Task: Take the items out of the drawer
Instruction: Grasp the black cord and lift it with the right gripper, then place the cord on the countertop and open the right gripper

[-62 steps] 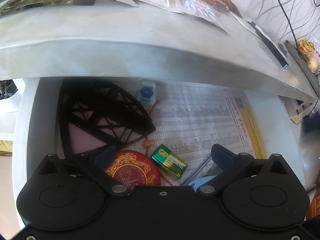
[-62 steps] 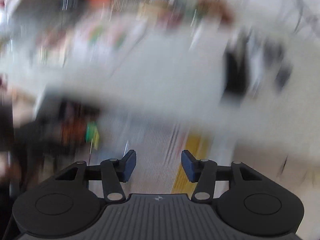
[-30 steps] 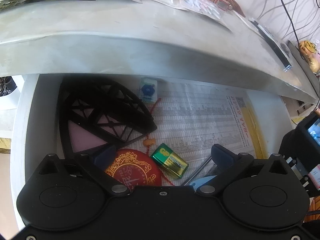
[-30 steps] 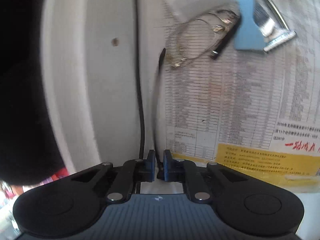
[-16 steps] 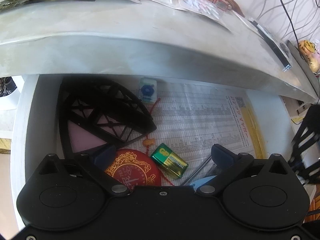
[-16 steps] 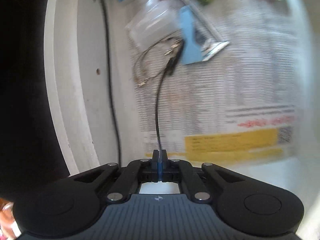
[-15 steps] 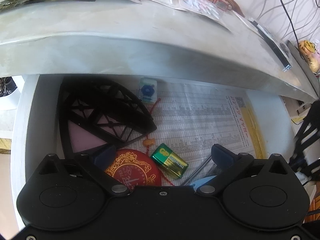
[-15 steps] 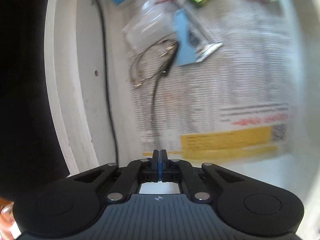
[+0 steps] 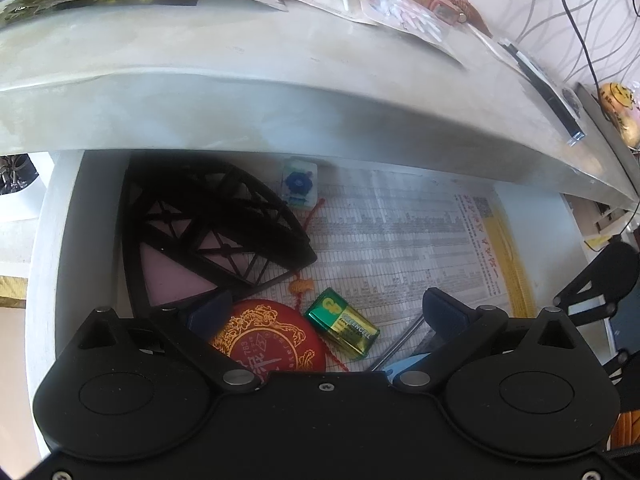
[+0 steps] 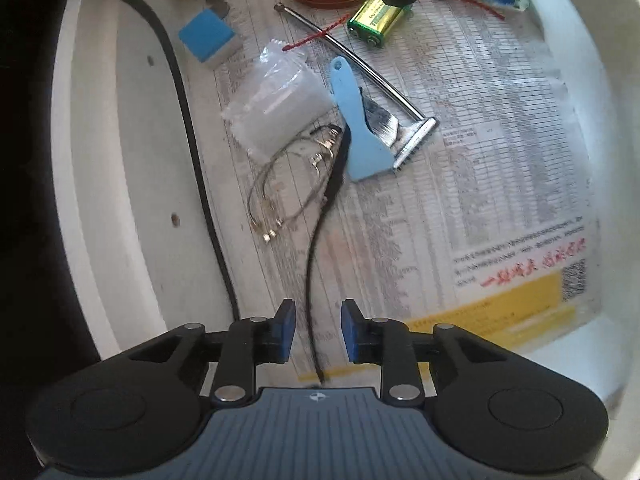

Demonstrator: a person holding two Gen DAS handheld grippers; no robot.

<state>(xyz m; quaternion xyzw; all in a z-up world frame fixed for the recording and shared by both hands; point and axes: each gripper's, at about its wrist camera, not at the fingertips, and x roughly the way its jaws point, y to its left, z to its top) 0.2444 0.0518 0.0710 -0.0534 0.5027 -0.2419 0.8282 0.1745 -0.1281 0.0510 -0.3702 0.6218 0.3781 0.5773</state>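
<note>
The thin black cable runs forward from between the fingertips of my right gripper to the wire-framed spectacles ahead of it. That gripper's jaws are opening; the cable passes through the gap, and neither blue pad presses on it. I judge the step in hand to be a release or re-grip of this cable. The next move calls for centring the cable between the pads and closing firmly, since so thin a strand may slip out.

My left gripper hangs over the open white drawer with jaws spread wide and nothing between them.

The drawer is lined with printed paper. Ahead of my right gripper lie a pale blue plastic scraper, a clear plastic bag, a metal rod and a blue block. Between the fingertips of my left gripper lie a green-and-gold rectangular battery and a red round tin; beyond them, left, a black lattice rack.
</note>
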